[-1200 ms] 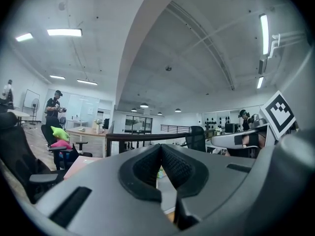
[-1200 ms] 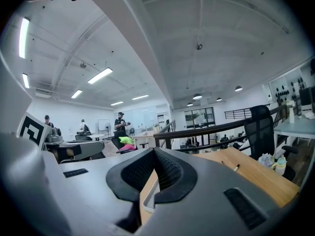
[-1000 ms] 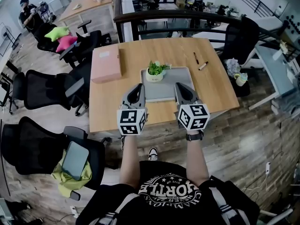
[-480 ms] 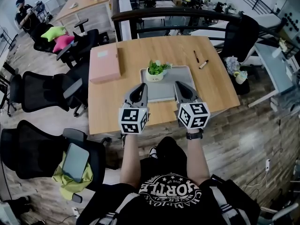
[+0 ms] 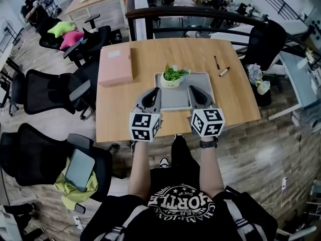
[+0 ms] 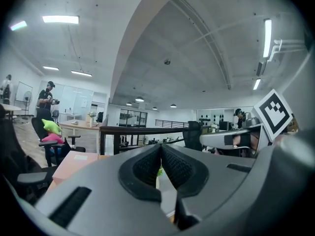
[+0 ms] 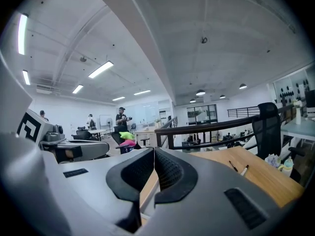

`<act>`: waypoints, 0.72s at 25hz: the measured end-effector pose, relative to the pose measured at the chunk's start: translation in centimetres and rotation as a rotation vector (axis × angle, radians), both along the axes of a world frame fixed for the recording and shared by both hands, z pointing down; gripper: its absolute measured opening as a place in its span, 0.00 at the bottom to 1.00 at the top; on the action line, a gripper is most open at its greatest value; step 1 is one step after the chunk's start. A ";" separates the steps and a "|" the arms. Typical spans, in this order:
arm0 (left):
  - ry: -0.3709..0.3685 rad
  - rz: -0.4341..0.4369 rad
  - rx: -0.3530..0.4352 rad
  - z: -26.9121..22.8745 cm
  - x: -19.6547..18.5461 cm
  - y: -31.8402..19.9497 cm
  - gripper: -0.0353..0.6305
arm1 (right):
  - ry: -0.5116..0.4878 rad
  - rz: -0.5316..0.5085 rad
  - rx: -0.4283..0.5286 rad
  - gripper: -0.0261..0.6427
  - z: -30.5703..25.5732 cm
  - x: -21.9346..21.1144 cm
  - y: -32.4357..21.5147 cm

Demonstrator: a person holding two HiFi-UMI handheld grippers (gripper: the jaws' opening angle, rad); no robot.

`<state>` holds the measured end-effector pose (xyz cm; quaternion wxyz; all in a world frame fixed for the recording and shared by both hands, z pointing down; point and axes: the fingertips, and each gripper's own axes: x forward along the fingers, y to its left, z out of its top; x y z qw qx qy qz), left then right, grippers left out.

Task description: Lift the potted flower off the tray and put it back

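Approach step, nothing lifted yet. Jaws of left gripper (image 5: 153,93) and right gripper (image 5: 194,92) pressed together, empty, poised at near edge of gray tray (image 5: 200,84). In tray's far-left corner, potted flower (image 5: 173,77) upright. Next, probably: open jaws, reach forward, close around the pot.

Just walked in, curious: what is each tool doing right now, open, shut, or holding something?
Left tool: closed, holding nothing.
Right tool: closed, holding nothing.
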<state>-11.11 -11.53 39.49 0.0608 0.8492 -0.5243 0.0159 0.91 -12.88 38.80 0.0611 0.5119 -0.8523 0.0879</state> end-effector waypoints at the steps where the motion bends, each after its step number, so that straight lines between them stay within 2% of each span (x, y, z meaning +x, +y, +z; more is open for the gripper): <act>1: -0.001 -0.002 -0.002 0.2 -0.1 -0.2 0.08 | 0.003 -0.008 -0.004 0.07 0.4 -0.3 -0.2; 18: -0.015 0.000 -0.030 2.4 0.7 -4.6 0.09 | 0.021 -0.059 -0.055 0.11 2.6 0.0 -5.0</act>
